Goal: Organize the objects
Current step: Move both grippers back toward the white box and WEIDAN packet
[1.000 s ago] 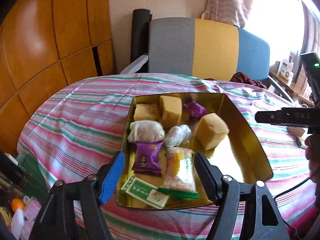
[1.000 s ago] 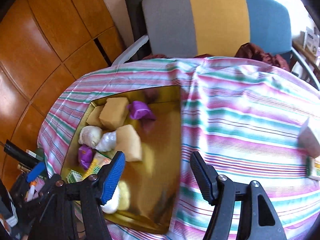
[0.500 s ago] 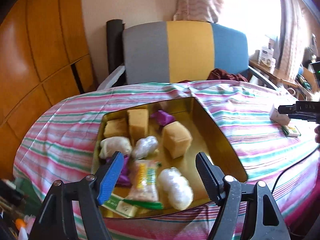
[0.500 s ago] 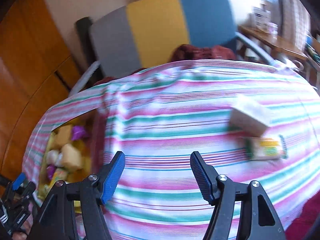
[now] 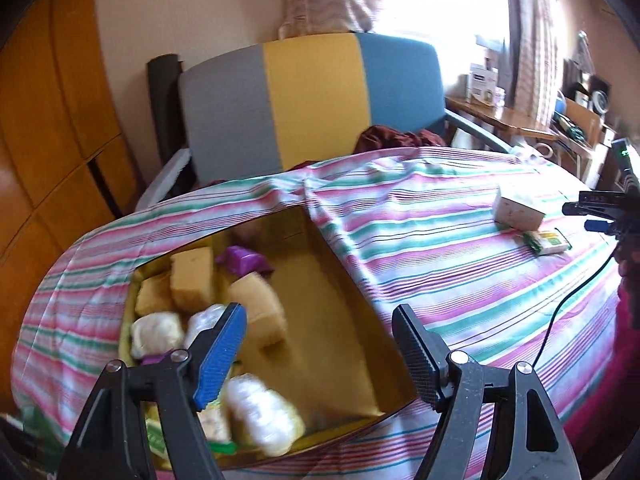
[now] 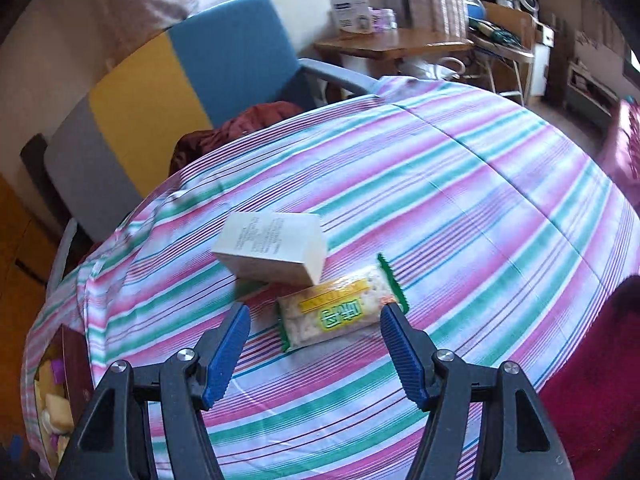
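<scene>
A gold tin box (image 5: 336,320) lies on the striped tablecloth and holds several wrapped snacks: yellow cakes (image 5: 192,276), a purple packet (image 5: 244,260) and white wrapped pieces (image 5: 260,412). My left gripper (image 5: 320,344) hovers open above the box's near side, nothing between its jaws. In the right wrist view a green-and-yellow snack packet (image 6: 340,312) lies beside a white carton (image 6: 272,252). My right gripper (image 6: 314,340) stands open just in front of the packet, apart from it. The right gripper (image 5: 600,212) also shows at the right edge of the left wrist view.
A grey, yellow and blue chair (image 5: 312,100) stands behind the table with a dark red cloth (image 6: 240,124) on its seat. Wooden panels (image 5: 48,120) fill the left. A cluttered desk (image 6: 392,44) stands at the back right. A black cable (image 5: 572,300) trails over the table's right side.
The right gripper swung right, away from the gold box, to the packet and carton. The left view shifted right over the box; a white wrapped piece now lies in the box's near part.
</scene>
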The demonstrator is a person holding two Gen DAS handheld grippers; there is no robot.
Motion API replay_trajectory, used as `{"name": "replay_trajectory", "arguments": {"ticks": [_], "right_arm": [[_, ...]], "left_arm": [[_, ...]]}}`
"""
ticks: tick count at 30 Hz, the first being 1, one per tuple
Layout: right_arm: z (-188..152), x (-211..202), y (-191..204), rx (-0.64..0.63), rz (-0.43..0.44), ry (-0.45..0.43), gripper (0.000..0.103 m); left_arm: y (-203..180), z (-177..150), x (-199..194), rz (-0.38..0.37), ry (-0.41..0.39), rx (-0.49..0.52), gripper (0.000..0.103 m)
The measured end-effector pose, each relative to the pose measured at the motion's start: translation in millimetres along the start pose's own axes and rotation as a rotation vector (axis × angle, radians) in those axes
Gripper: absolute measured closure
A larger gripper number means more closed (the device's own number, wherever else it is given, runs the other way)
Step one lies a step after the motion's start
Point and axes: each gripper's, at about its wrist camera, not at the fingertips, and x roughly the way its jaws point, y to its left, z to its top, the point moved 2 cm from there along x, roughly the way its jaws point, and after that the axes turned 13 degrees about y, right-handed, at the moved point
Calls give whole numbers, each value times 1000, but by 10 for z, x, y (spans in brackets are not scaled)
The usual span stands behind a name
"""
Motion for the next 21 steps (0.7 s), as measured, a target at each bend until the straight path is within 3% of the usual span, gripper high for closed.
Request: {"name": "replay_trajectory", "arguments": {"ticks": [3, 8, 13, 16, 19, 21], "right_arm": [[39, -6, -321, 154, 11, -4, 34], [34, -40, -678, 306, 74, -12, 34], [21, 12, -721, 344, 132, 16, 34], [13, 43, -678, 342, 158, 26, 34], [12, 43, -674, 344, 187, 27, 34], [9, 39, -677, 345, 210, 28, 34]], "left_arm": [[-198, 137, 47, -24, 0, 40, 27], [-656, 427, 180, -102, 12, 106, 27], [-1202, 700, 365, -183, 53, 181, 27], [-1587, 831, 450, -173, 32, 307, 27], [-1920, 1004, 586, -241, 54, 414, 21], [-2112, 1103, 660, -240, 44, 489, 20]]}}
